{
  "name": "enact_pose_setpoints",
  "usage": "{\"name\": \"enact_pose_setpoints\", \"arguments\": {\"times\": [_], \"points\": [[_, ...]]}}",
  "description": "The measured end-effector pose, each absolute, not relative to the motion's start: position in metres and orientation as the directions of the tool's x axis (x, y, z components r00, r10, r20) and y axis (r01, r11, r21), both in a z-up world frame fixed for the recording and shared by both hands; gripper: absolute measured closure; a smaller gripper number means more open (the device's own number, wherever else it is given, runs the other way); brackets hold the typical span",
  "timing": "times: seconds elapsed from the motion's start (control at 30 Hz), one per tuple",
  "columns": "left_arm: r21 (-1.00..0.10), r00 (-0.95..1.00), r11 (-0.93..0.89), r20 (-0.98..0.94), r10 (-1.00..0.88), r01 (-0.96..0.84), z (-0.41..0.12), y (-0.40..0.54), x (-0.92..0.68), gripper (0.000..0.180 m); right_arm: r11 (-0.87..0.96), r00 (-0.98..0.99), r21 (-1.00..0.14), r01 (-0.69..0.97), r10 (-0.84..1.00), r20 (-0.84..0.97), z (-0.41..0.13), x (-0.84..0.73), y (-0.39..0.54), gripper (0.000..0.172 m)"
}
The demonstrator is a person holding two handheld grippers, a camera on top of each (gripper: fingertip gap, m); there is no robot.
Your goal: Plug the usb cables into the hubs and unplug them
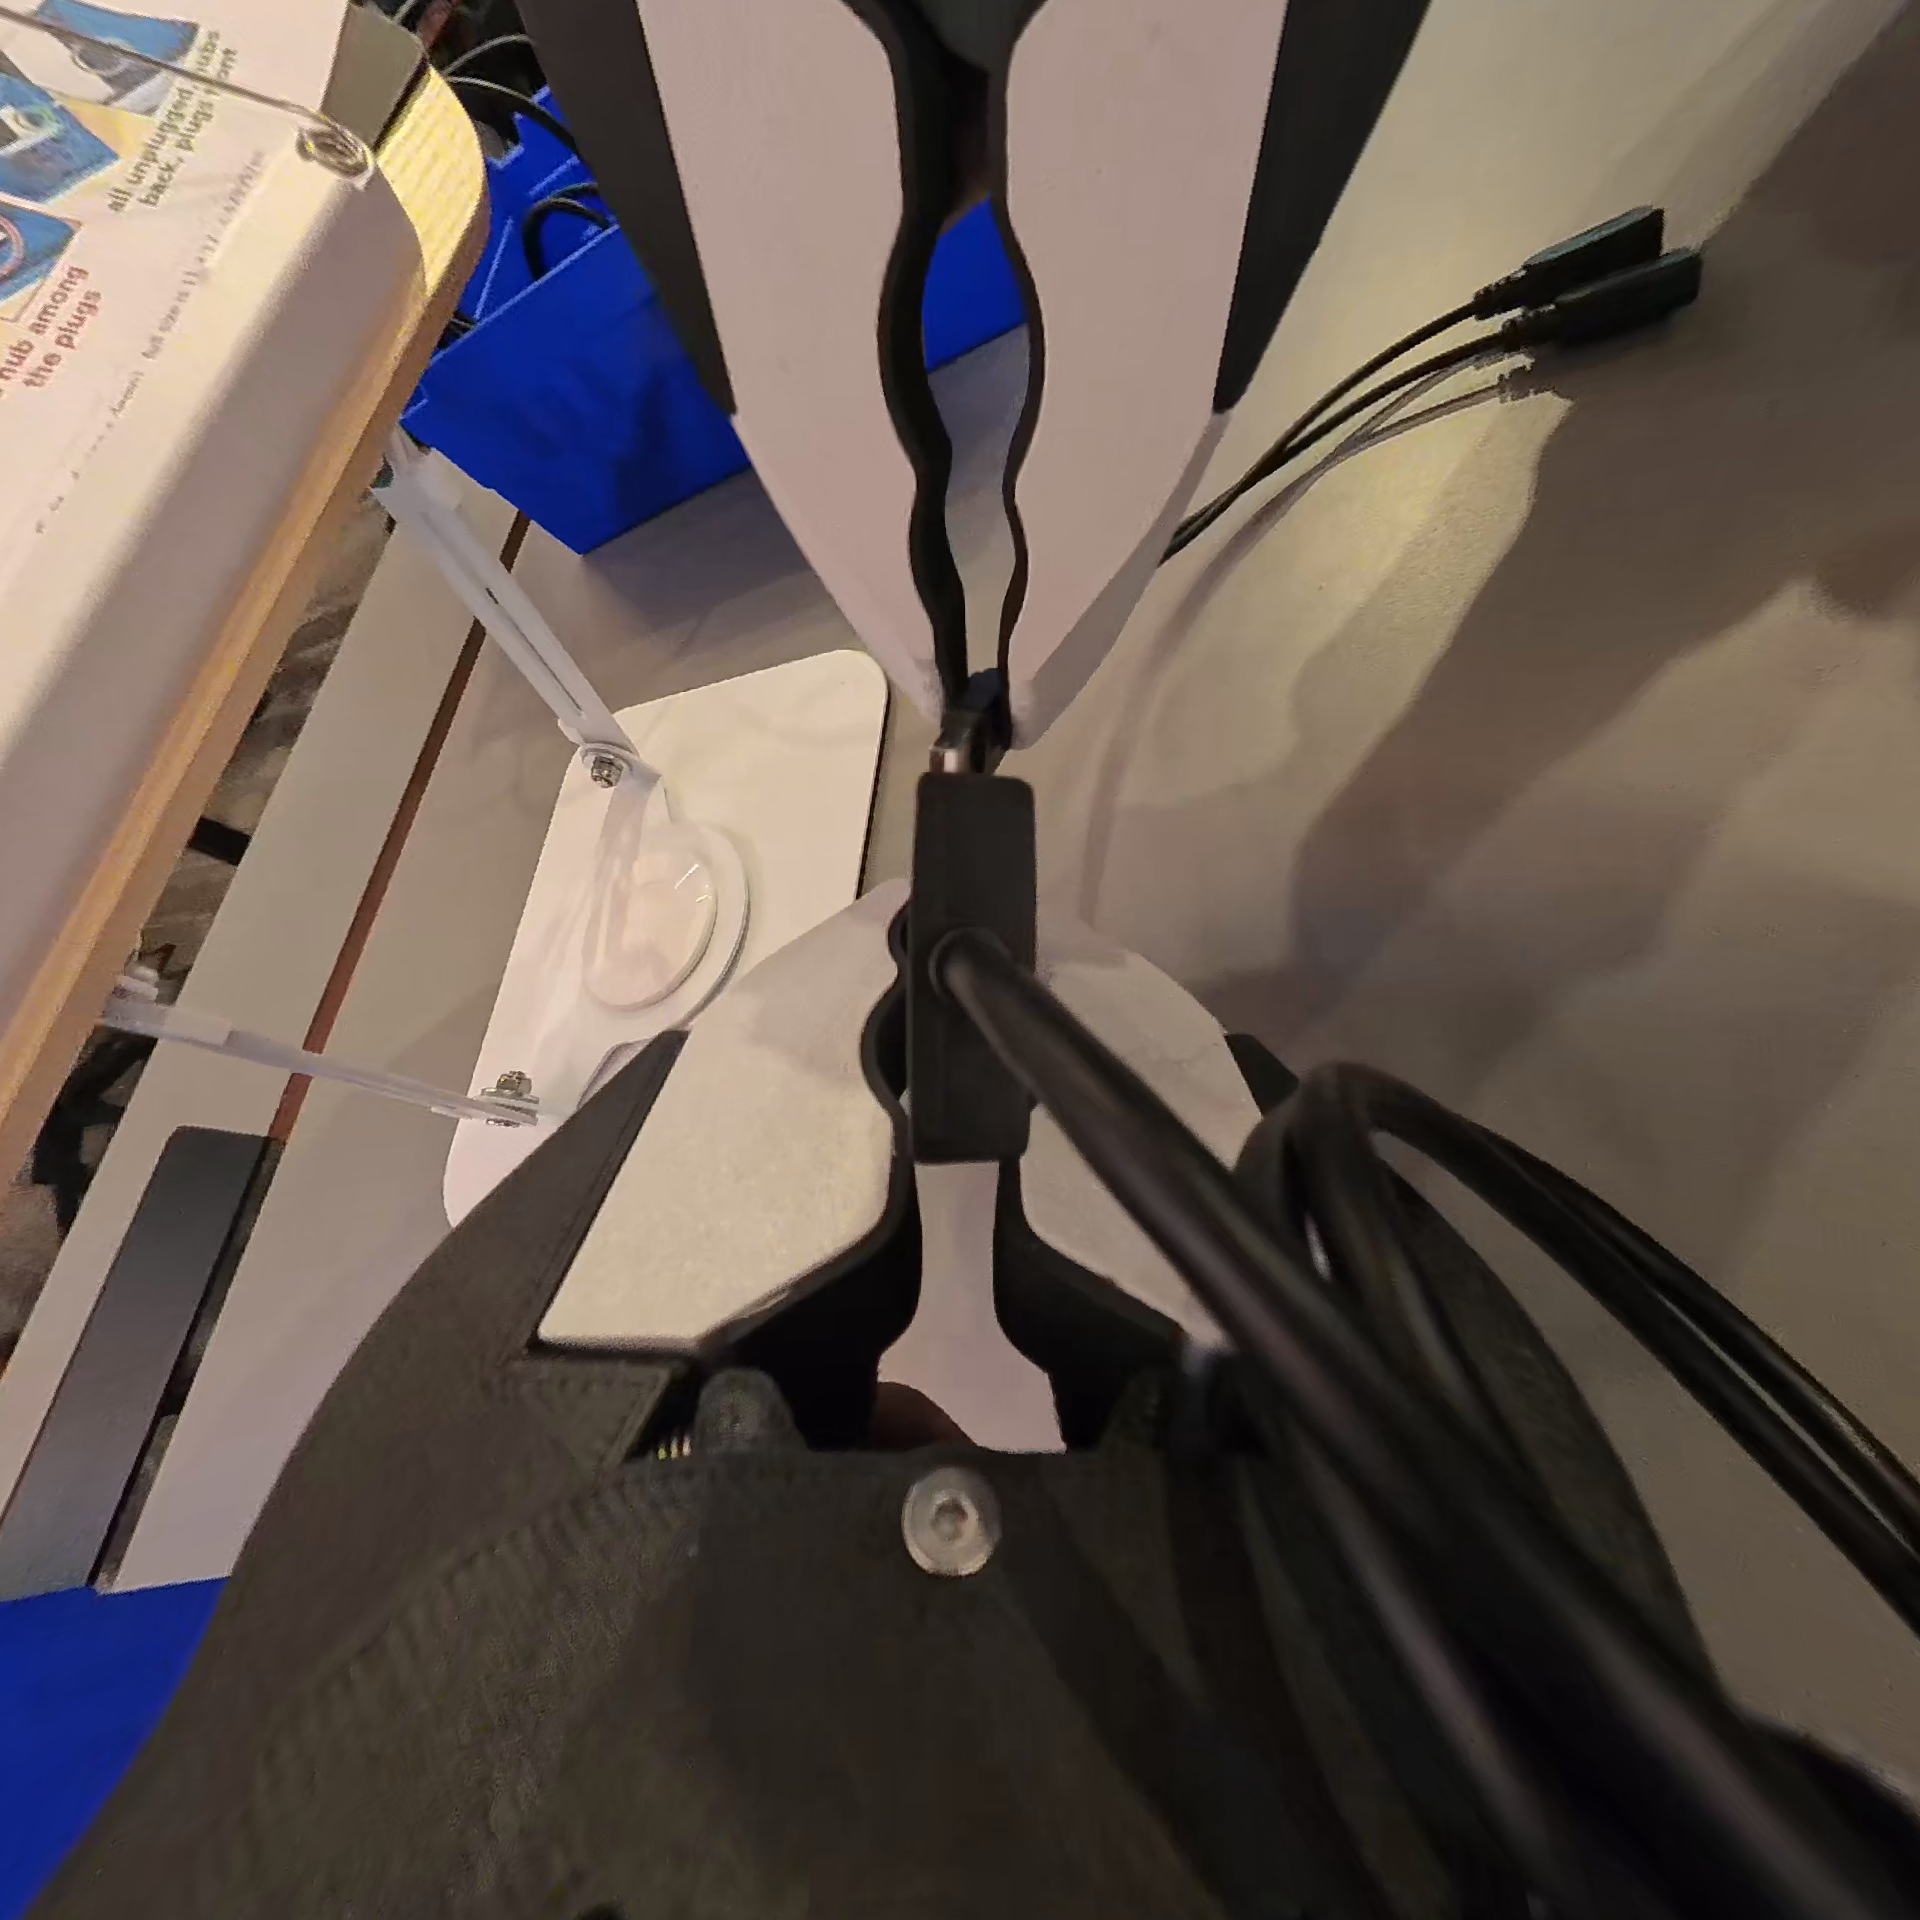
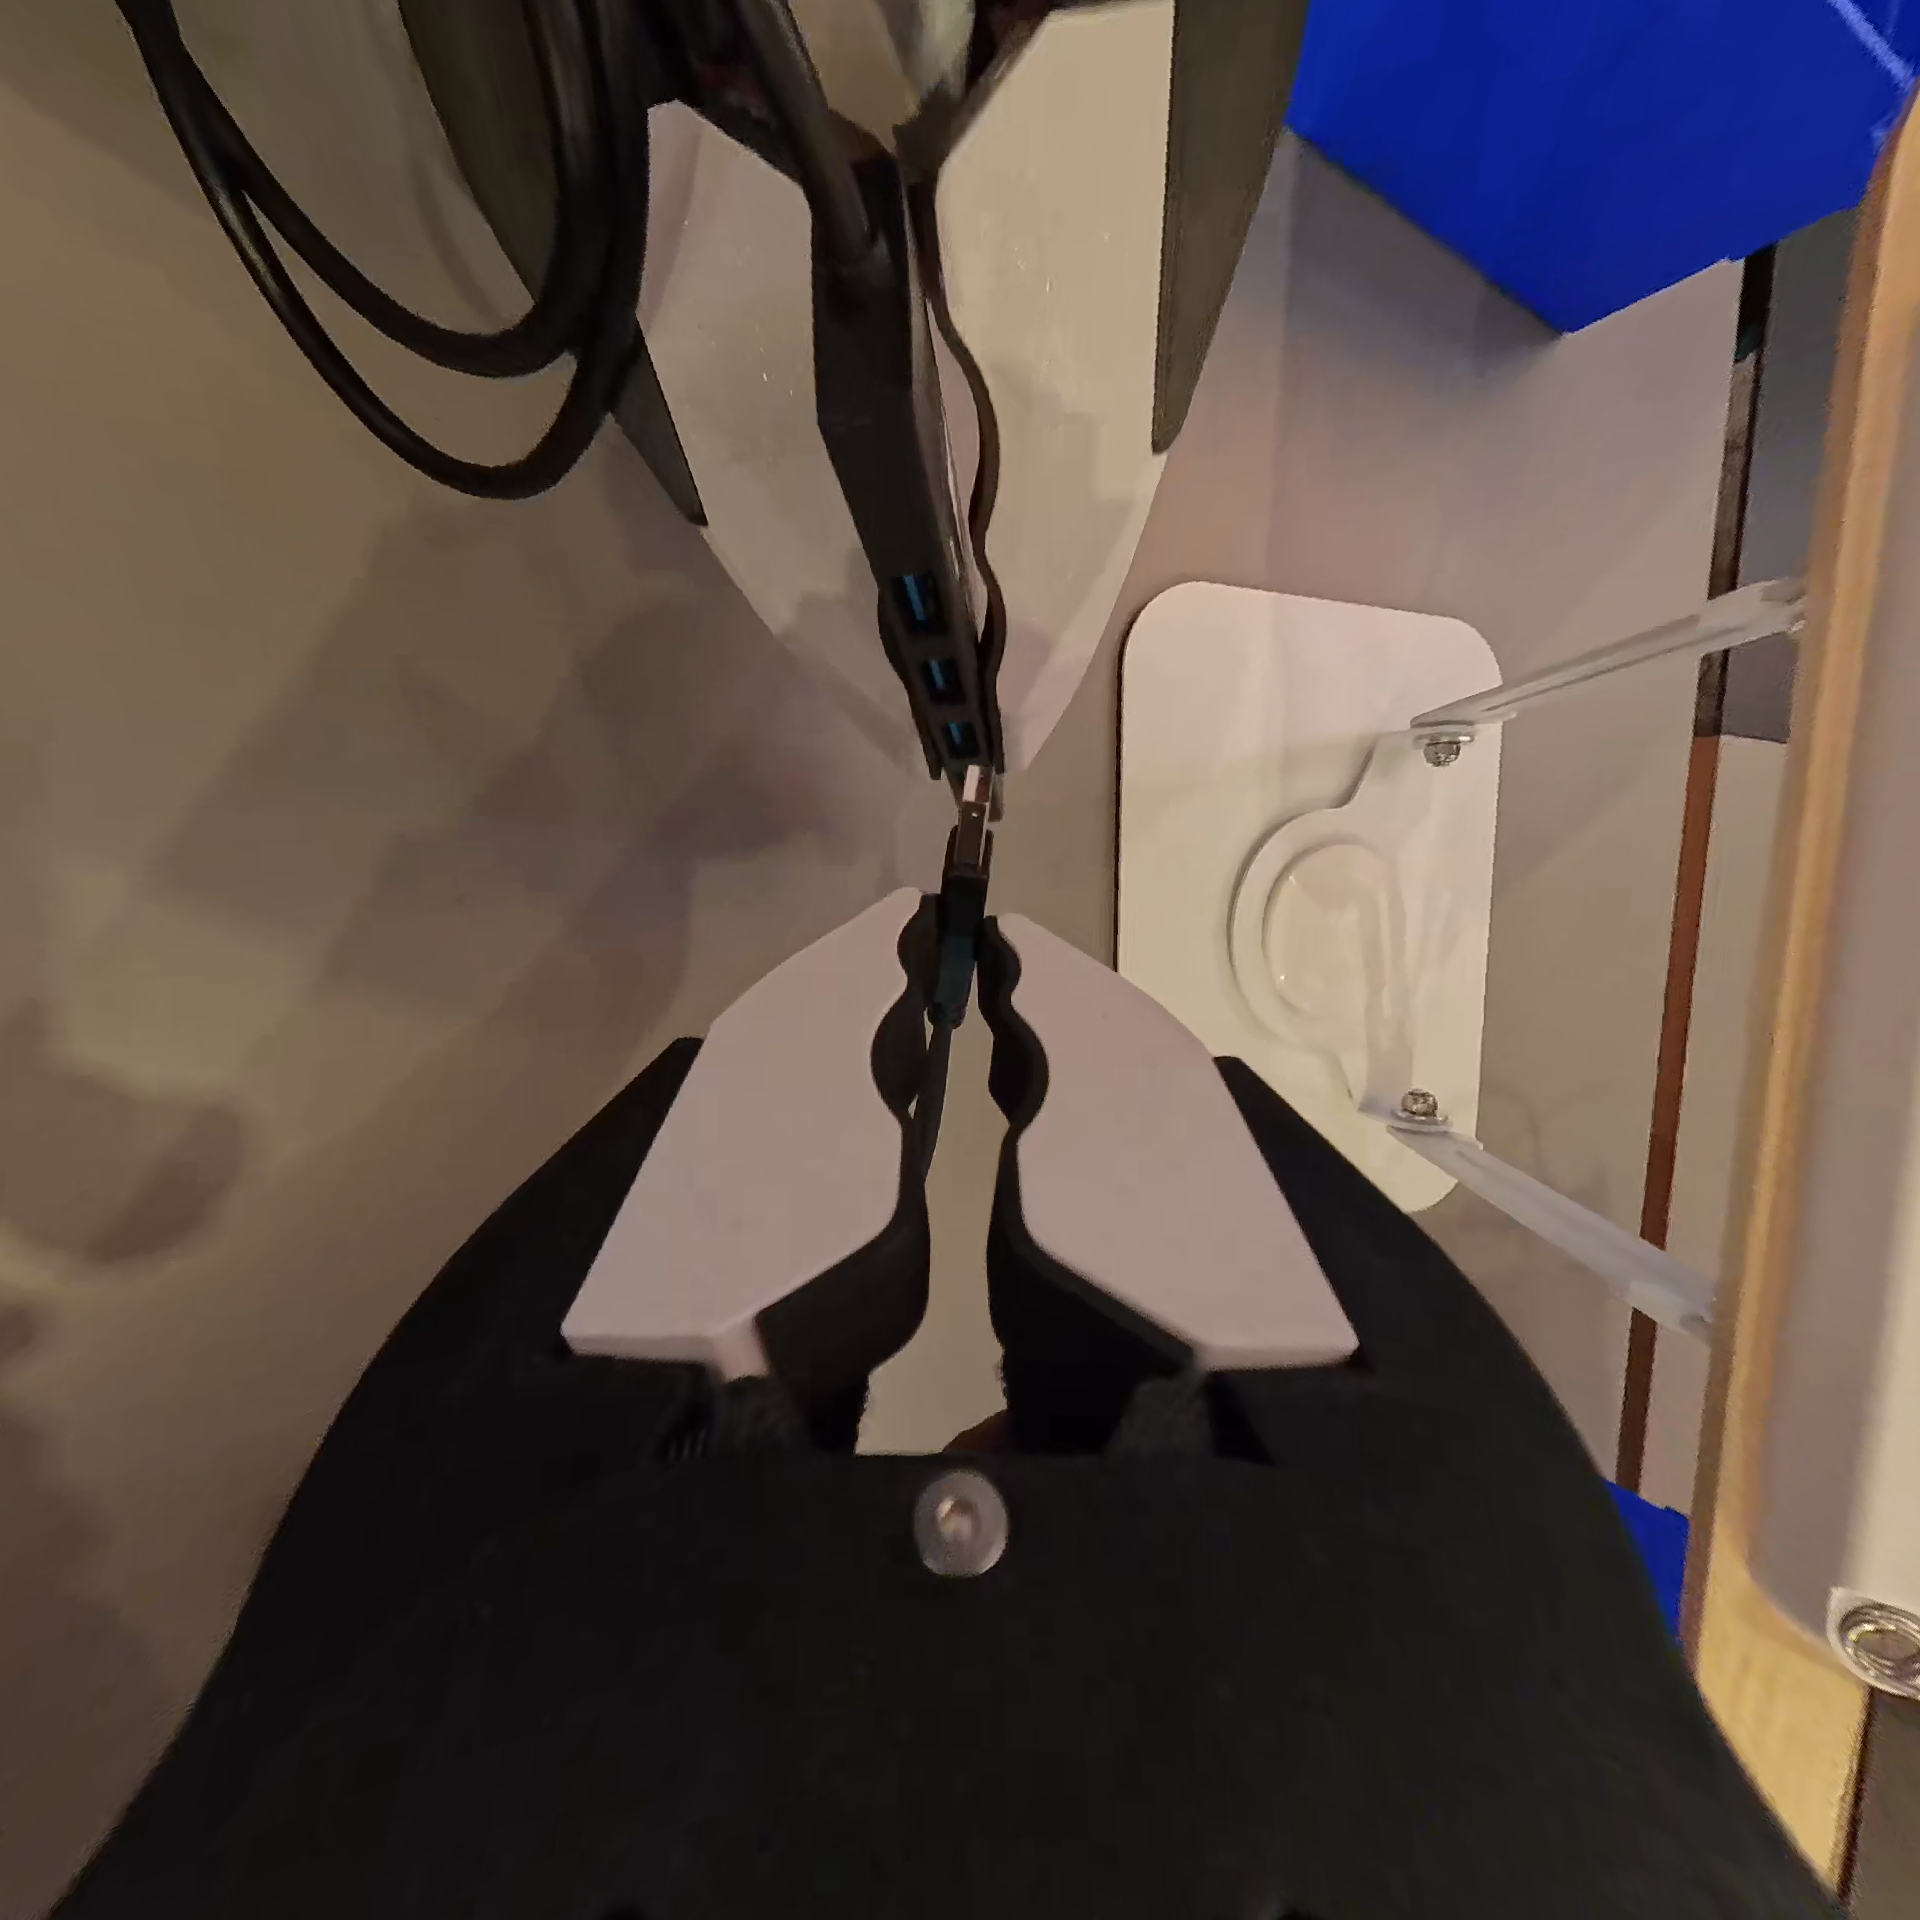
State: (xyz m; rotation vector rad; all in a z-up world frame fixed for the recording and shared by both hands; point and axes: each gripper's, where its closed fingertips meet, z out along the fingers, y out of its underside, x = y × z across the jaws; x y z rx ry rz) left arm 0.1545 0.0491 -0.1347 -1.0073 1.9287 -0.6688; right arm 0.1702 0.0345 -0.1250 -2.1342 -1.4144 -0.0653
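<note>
The right gripper (image 2: 961, 925) pinches a black USB plug (image 2: 964, 883), its metal tip at the end port of the hub (image 2: 940, 665) clamped in the left gripper (image 1: 971, 935); any tilt could jam it; spare cables (image 1: 1590, 281) lie well apart.

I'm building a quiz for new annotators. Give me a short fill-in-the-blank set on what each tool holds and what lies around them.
1. The left tool grips a black USB ____.
2. The right tool grips a USB ____ by its black body.
3. Three open ports on the hub look ____ inside.
4. Two spare plugs lie on the ____.

Missing words: hub; plug; blue; table
</note>
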Motion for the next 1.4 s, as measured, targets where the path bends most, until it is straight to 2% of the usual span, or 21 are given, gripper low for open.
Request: {"name": "enact_pose_setpoints", "arguments": {"times": [0.13,0.3,0.5,0.57,0.8,1.0,1.13,1.23,1.33,1.4], "points": [[-0.789,-0.345,0.462,-0.335,-0.877,-0.406,-0.135,0.047,0.154,0.170,-0.210,0.418,-0.470,0.858,0.817,0.397,-0.118,0.167,0.038,0.164],[-0.880,-0.378,0.266,-0.109,-0.919,-0.393,-0.127,0.044,0.149,0.170,-0.054,0.346,-0.442,0.895,0.709,0.614,-0.098,0.169,0.043,0.164],[-0.873,-0.452,0.166,0.068,-0.889,-0.458,-0.133,0.032,0.145,0.170,0.089,0.208,-0.302,0.949,0.547,0.811,-0.094,0.169,0.037,0.164],[-0.872,-0.468,0.130,0.123,-0.875,-0.472,-0.133,0.028,0.144,0.170,0.114,0.194,-0.288,0.951,0.505,0.841,-0.094,0.169,0.036,0.164],[-0.881,-0.558,-0.103,0.379,-0.738,-0.461,-0.108,0.004,0.142,0.170,0.184,-0.071,0.029,0.982,0.224,0.972,-0.086,0.163,0.035,0.165],[-0.829,-0.581,-0.191,0.514,-0.631,-0.526,-0.110,-0.013,0.139,0.171,0.203,-0.144,0.120,0.972,0.110,0.983,-0.077,0.162,0.029,0.164],[-0.781,-0.560,-0.300,0.609,-0.562,-0.548,-0.112,-0.020,0.138,0.171,0.207,-0.207,0.186,0.960,0.087,0.974,-0.081,0.164,0.027,0.164],[-0.771,-0.558,-0.310,0.623,-0.549,-0.556,-0.116,-0.029,0.140,0.170,0.228,-0.238,0.213,0.950,0.091,0.967,-0.087,0.162,0.026,0.164],[-0.768,-0.539,-0.333,0.627,-0.562,-0.547,-0.119,-0.025,0.144,0.170,0.223,-0.194,0.161,0.961,0.135,0.972,-0.088,0.168,0.025,0.164],[-0.790,-0.517,-0.312,0.590,-0.620,-0.528,-0.123,-0.018,0.146,0.170,0.215,-0.163,0.107,0.971,0.263,0.951,-0.101,0.174,0.023,0.164]]}}
